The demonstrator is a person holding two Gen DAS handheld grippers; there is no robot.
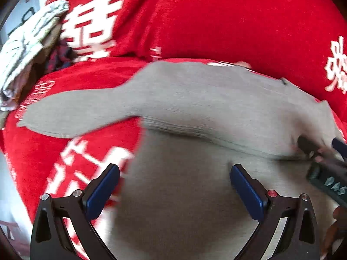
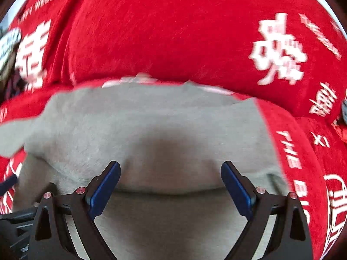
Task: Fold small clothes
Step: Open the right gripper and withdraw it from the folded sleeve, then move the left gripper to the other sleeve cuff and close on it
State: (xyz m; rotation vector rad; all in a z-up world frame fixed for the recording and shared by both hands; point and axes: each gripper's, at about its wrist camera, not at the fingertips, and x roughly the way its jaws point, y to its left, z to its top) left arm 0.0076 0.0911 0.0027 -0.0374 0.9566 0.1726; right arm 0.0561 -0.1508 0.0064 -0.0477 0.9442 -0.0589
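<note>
A small grey long-sleeved top (image 1: 195, 104) lies on a red sofa cover. Its upper half is folded down over the lower half, with one sleeve (image 1: 71, 112) stretched out to the left. My left gripper (image 1: 174, 171) is open above the lower part of the top, left finger over the red cover. My right gripper (image 2: 170, 169) is open above the fold edge of the same grey top (image 2: 151, 125). The right gripper's tip also shows at the right edge of the left wrist view (image 1: 321, 151), touching the fold.
The red sofa cover (image 1: 238, 21) with white characters spans seat and backrest. A pile of patterned white and dark clothes (image 1: 28, 49) sits at the far left. The left gripper's body shows at the lower left of the right wrist view (image 2: 13, 223).
</note>
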